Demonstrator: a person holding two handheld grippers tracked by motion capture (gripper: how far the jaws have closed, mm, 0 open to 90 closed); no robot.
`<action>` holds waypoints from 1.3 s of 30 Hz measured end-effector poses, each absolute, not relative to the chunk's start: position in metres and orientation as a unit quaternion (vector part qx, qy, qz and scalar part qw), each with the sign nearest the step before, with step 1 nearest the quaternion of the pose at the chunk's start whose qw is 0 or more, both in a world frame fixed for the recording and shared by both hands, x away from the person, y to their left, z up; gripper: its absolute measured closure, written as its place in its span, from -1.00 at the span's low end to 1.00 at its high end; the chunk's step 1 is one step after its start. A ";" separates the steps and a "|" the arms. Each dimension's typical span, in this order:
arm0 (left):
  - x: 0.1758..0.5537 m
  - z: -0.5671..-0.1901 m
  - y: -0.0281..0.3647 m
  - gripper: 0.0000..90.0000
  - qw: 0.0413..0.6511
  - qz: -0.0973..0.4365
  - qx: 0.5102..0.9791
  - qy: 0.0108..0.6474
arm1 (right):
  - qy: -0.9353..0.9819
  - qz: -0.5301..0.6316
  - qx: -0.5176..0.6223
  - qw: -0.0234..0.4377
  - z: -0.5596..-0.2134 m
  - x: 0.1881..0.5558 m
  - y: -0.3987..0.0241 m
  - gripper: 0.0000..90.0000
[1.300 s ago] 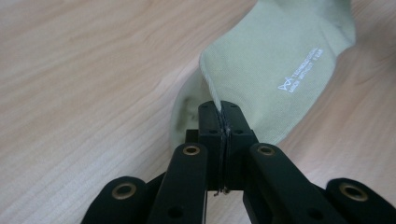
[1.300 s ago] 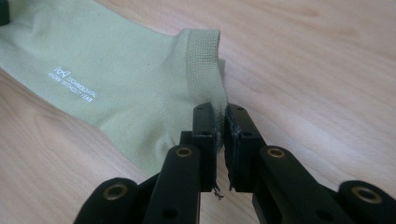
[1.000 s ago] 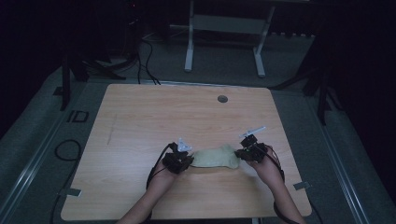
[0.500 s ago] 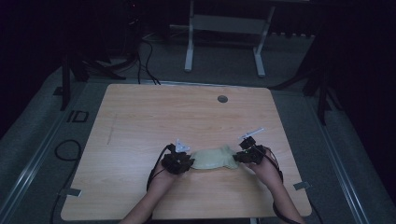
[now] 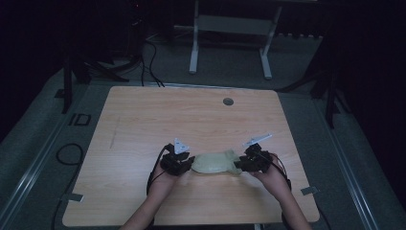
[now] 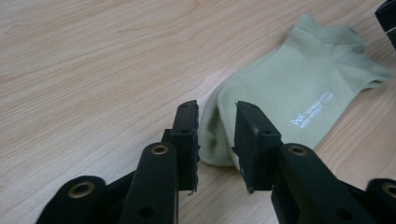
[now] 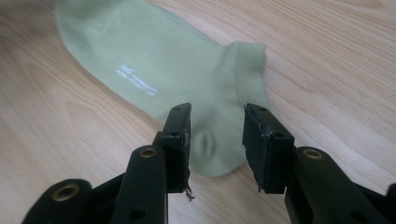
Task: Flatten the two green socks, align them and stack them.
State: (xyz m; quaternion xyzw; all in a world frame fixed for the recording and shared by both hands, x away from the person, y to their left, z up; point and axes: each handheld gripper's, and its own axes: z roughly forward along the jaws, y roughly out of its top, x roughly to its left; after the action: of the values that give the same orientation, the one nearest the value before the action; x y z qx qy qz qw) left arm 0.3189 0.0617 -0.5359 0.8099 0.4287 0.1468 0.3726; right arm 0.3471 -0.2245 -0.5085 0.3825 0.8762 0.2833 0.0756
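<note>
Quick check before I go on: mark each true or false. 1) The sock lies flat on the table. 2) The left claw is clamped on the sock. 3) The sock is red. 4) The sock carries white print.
1) True: the sock lies flat on the table.
2) False: the left claw has just been opening; the sock end sits between its jaws, unpinched.
3) False: it is pale green.
4) True: white lettering shows on it.

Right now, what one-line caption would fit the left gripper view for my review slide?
Left gripper, jaws just opened, poised over the toe end of a pale green sock lying flat on the wooden table.
</note>
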 end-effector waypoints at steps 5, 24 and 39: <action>0.327 -0.547 0.055 0.72 0.345 0.135 0.826 0.425 | 0.878 0.280 0.381 0.076 -0.510 0.346 -0.222 0.41; 0.348 -0.562 0.058 0.95 0.355 0.140 0.799 0.465 | 0.879 0.257 0.395 0.068 -0.539 0.354 -0.224 0.54; 0.311 -0.557 0.071 0.61 0.348 0.131 0.812 0.450 | 0.891 0.253 0.367 0.085 -0.539 0.367 -0.208 0.39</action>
State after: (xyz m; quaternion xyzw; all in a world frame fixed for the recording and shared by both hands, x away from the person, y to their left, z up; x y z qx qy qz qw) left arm 0.3110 0.0712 -0.5573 0.8122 0.4496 0.1309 0.3480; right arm 0.3675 -0.2082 -0.5395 0.3674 0.8909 0.2532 0.0849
